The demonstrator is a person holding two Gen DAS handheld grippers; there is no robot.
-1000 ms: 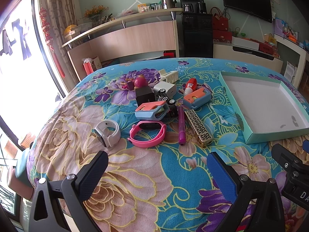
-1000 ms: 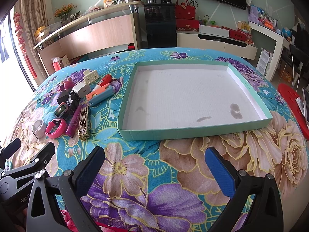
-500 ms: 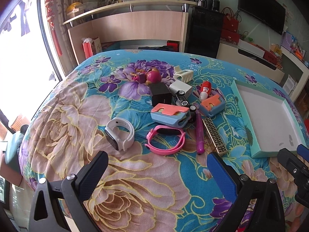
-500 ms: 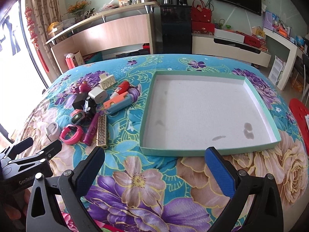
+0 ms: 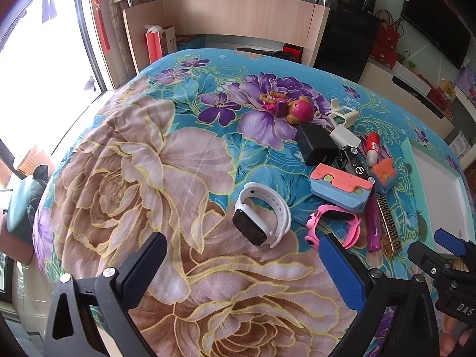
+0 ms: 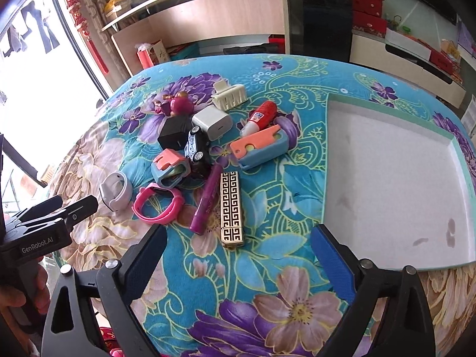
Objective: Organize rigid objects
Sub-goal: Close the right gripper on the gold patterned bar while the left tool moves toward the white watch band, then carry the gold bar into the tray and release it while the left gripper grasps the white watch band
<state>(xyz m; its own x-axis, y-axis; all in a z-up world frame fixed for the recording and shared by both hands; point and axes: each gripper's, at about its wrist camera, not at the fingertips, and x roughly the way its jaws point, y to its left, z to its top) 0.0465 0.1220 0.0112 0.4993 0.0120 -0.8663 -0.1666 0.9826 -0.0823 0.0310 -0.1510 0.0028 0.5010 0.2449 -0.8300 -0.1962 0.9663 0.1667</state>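
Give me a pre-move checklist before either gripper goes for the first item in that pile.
1. Tray empty, ready to receive: ok.
2. Left gripper holds nothing: ok.
3. Right gripper holds nothing, jaws closing slightly: ok.
4. White watch lies apart from the pile, clear to grasp: ok.
5. Gold bar free of neighbours: not ok, purple pen lies right beside it.
6. Toy car clear: not ok, wedged among chargers and cases.

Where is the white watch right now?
In the left wrist view the white watch lies on the flowered bedspread, left of the pink band, at the near-left edge of the pile.
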